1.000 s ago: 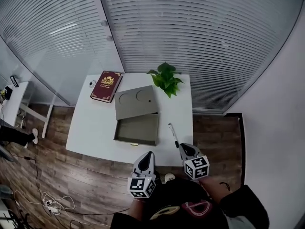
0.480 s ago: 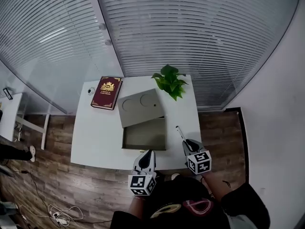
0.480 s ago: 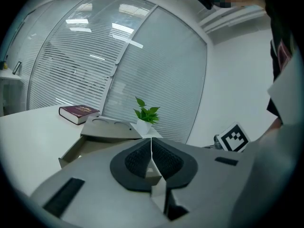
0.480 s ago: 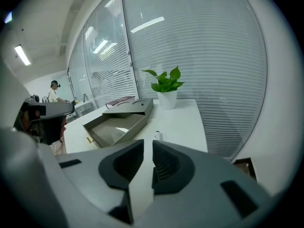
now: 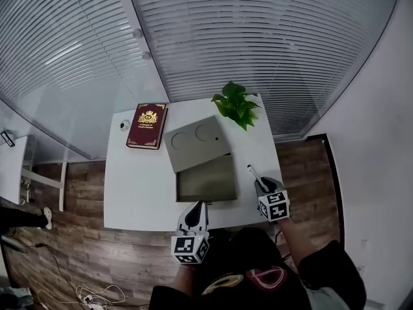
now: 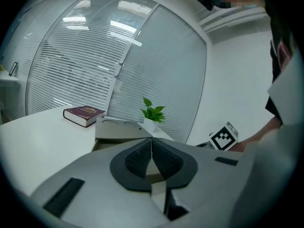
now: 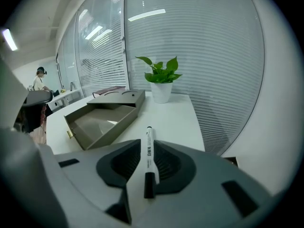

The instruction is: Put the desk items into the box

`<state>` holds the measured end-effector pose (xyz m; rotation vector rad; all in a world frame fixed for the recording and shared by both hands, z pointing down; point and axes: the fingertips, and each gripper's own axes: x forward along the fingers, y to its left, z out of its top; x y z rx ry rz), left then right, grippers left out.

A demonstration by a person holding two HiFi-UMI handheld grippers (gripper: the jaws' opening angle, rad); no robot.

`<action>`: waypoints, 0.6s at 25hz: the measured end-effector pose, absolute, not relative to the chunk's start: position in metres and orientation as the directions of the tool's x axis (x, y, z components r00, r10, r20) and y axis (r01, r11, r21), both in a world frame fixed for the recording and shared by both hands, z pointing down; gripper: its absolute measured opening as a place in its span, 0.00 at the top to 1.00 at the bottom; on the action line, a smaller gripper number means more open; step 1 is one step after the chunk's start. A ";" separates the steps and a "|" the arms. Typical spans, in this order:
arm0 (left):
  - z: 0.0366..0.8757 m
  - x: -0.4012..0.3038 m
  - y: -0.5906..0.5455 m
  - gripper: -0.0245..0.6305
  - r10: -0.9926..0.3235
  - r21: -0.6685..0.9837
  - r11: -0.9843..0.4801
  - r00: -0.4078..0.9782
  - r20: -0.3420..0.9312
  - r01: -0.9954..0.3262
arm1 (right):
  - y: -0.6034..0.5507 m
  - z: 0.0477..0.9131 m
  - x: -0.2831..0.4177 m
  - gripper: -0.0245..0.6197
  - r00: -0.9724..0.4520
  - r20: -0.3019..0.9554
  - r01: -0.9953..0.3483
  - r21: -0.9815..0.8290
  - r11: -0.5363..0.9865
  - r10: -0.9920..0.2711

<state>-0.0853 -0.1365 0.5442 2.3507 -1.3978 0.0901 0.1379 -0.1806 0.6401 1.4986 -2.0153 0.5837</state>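
An open grey box (image 5: 206, 181) lies on the white table (image 5: 139, 186), its lid (image 5: 197, 141) tipped back; the inside looks empty. A black-and-white marker (image 5: 252, 172) lies to the right of the box. My right gripper (image 5: 264, 186) points down at the marker's near end. In the right gripper view the marker (image 7: 149, 136) lies on the table between the jaws of the right gripper (image 7: 147, 143); they have just been opening and do not press on it. My left gripper (image 5: 195, 213) hovers at the table's near edge, and its tips (image 6: 152, 140) meet with nothing held.
A dark red book (image 5: 147, 126) lies at the table's far left with a small white object (image 5: 124, 125) beside it. A potted plant (image 5: 237, 104) stands at the far right corner. Slatted glass walls rise behind the table; wooden floor surrounds it.
Both grippers have come forward to the table's near edge. The right gripper has dropped over the marker's near end, which now sits between its jaws.
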 end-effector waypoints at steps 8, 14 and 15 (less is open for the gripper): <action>0.545 -0.103 -0.142 0.93 -0.825 0.302 -0.425 0.503 0.260 -0.853 | -0.193 0.657 0.135 0.82 -0.190 0.730 -0.952 0.026 0.304 -0.656; 0.548 -0.108 -0.146 0.93 -0.827 0.300 -0.417 0.495 0.266 -0.858 | -0.198 0.667 0.138 0.82 -0.172 0.762 -0.962 0.006 0.272 -0.625; 0.548 -0.109 -0.147 0.93 -0.828 0.300 -0.415 0.493 0.266 -0.859 | -0.199 0.668 0.138 0.82 -0.170 0.765 -0.960 0.014 0.279 -0.621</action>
